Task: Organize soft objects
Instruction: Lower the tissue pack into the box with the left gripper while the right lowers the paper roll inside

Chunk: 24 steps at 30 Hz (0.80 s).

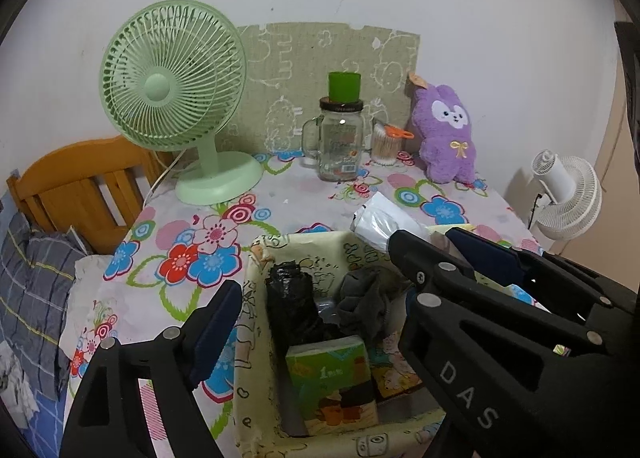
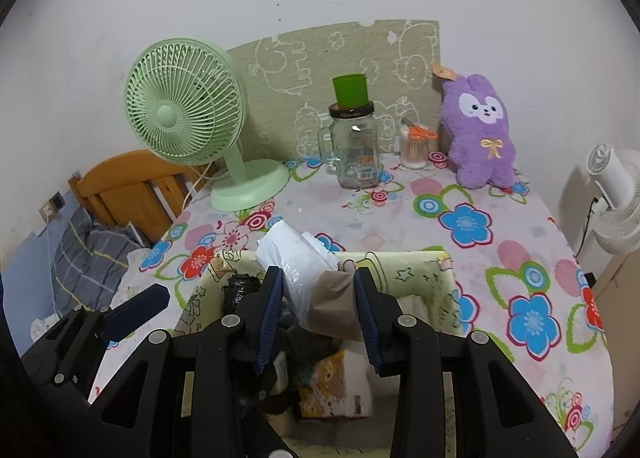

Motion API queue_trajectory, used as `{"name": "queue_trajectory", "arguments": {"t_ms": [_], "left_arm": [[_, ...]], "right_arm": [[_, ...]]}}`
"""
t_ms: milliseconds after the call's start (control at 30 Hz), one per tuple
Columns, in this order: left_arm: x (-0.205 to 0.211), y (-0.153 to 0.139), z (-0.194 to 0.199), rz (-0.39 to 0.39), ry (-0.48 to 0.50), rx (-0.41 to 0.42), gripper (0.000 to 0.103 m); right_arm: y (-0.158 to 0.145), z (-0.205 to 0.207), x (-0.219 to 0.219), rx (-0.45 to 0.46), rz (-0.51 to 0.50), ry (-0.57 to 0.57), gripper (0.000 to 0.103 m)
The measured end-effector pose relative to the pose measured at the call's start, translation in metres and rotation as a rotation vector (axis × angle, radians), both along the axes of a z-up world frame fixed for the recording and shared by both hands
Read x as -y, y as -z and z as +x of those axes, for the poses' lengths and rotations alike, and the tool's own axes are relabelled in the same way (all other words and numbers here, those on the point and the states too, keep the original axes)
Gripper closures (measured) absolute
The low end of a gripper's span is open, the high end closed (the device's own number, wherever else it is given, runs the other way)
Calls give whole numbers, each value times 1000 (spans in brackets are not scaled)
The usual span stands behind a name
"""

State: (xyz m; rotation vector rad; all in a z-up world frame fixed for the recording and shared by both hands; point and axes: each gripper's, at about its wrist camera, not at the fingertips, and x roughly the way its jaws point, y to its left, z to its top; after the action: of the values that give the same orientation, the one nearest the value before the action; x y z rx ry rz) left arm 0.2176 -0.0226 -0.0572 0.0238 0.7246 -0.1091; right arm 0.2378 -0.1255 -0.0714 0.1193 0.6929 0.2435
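A: What is the right tool [image 2: 320, 310] carrying?

B: A soft bundle of white and clear plastic bags [image 2: 298, 258] with a brownish fold at one side. Its pads press on the bundle from both sides, and the bundle hangs just above the cloth-lined storage box [image 2: 424, 262]. I judge it is held there so it can be let go into the box with the other soft things.

A: And the left tool [image 1: 320, 282]?

B: Its jaws stand wide with nothing between the pads. It hovers over the left part of the box, above a black bag roll [image 1: 290, 300], a grey cloth [image 1: 362, 304] and a green tissue pack [image 1: 330, 374] that already lie inside. Spread like that, it looks finished with its own item, though that is my reading.

A: What carries it all?

B: A desk under a flowered cloth [image 2: 464, 226], pushed against a pale wall. At the back stand a green fan [image 1: 172, 86], a glass jar [image 1: 340, 146] with a green cup on top, and a purple plush [image 1: 444, 134] leaning upright, well apart from the box. It may be the next soft thing to collect.

A: Beyond the desk?

B: A wooden bed head [image 1: 84, 182] with checked bedding to the left, a white fan [image 1: 568, 198] to the right.
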Motion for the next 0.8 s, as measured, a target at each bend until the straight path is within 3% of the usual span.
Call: {"name": "queue_trajectory", "arguments": {"t_ms": [267,300,367,800], "left_arm": [[-5,8,6,3,-17,-25,17],[-5,9,6,3,-17,-27,17],[-5,10,6,2,-16,-30,17],[2,0,-10,-9,-4,-4,13]], "right_arm": [[10,9,-6,-25,10,-29,58],[11,10,-6,-30,8,-33,55],[11,10,-7,-37,6,-35,35],[-1,-8,5,-22,6,33,7]]}}
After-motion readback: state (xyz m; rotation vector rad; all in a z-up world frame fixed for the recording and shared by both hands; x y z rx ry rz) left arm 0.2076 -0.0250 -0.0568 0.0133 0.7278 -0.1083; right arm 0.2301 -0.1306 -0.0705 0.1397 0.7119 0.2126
